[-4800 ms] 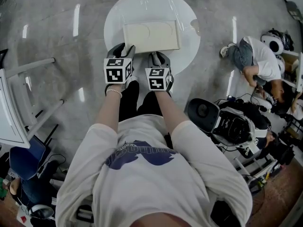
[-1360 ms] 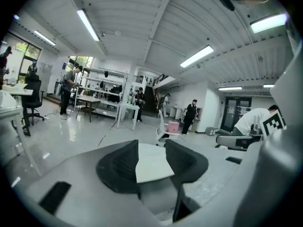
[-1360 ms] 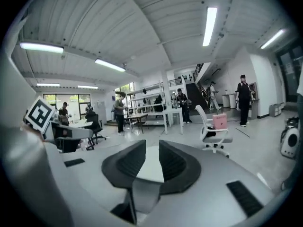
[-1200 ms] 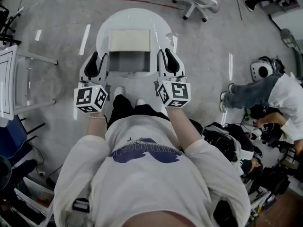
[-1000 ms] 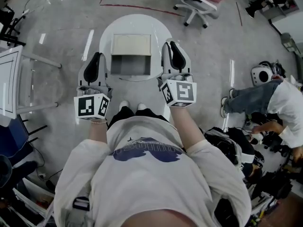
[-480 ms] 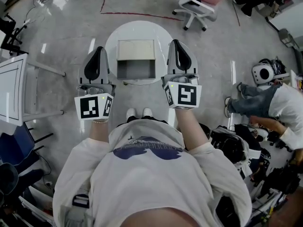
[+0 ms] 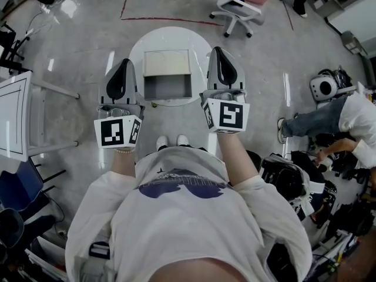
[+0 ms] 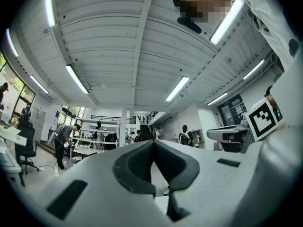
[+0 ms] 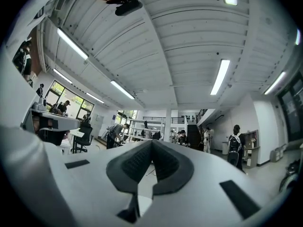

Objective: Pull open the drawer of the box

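A cream box (image 7: 167, 61) stands on a round white table (image 7: 141, 46), and its grey drawer (image 7: 167, 87) is pulled out toward me and looks empty. My left gripper (image 7: 124, 69) is held up left of the box, clear of it, and my right gripper (image 7: 222, 54) is held up on the right. Both point upward: the left gripper view shows the left gripper (image 8: 152, 143) shut and empty against the ceiling. In the right gripper view the right gripper (image 9: 152, 143) is likewise shut on nothing.
My shoes (image 7: 170, 141) are on the grey floor just in front of the table. A white office chair (image 7: 235, 4) stands behind it. A white framed table (image 7: 17, 116) is at left. A person (image 7: 346, 116) crouches at right among equipment (image 7: 288, 175).
Early on both grippers were at the closed box's front; now the drawer is out. Over the last second both grippers' jaws shut and the grippers stay lifted beside the box.
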Available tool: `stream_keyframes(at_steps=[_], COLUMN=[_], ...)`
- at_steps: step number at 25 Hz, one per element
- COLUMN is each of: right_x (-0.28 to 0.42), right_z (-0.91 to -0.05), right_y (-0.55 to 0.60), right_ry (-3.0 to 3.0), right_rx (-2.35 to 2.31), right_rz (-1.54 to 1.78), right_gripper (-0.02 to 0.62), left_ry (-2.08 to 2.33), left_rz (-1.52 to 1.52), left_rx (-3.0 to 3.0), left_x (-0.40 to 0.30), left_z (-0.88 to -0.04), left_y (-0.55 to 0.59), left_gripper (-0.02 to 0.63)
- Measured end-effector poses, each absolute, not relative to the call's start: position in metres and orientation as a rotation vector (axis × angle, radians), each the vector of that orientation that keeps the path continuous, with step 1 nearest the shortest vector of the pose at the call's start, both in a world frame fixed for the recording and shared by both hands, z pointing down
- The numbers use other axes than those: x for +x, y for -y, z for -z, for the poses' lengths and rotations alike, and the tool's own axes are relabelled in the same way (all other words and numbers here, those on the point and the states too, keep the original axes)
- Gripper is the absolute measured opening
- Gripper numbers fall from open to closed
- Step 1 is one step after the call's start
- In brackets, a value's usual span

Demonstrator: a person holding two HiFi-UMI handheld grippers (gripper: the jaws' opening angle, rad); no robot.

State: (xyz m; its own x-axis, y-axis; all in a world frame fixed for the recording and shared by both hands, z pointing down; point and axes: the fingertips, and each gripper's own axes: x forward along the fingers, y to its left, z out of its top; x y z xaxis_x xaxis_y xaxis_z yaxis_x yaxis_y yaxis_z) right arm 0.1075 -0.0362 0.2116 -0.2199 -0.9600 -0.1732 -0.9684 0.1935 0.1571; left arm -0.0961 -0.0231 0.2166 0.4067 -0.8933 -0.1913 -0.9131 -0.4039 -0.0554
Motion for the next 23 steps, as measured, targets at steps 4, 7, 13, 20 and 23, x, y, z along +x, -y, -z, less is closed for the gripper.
stream_keyframes(at_steps=[4,7,13,20,23], right_x=[0.1008,0.1005,0.0990,0.0960,0.0965], right_z=[-0.2150,-0.2143,-0.2121,-0.2103,-0.2077], right_y=[0.0368,0.0372,0.0375,0.0362,0.0368], right_ry=[-2.418,-2.415,-2.417,-2.426,-2.425], right_rx=[-1.952,-1.955,-1.951,-1.944,-1.945], right_rz=[-0.361,-0.358,-0.375,-0.391,-0.394], right_gripper=[-0.005,-0.005,-0.005,-0.005,-0.005], left_ry=[-1.615,-1.614,-1.627,-1.632,-1.633], left_rz=[-0.188,-0.185,-0.186,-0.183,-0.181], left_rx=[-2.508,-2.507,-2.505,-2.508,-2.507], left_x=[-0.0977,-0.0983,-0.1015,-0.1035,-0.1036], left_z=[-0.2183,-0.2172,-0.2187,-0.2202,-0.2185], left_y=[0.0237,0.0249,0.0262,0.0251,0.0254], left_gripper=[0.008,0.008,0.008,0.008,0.008])
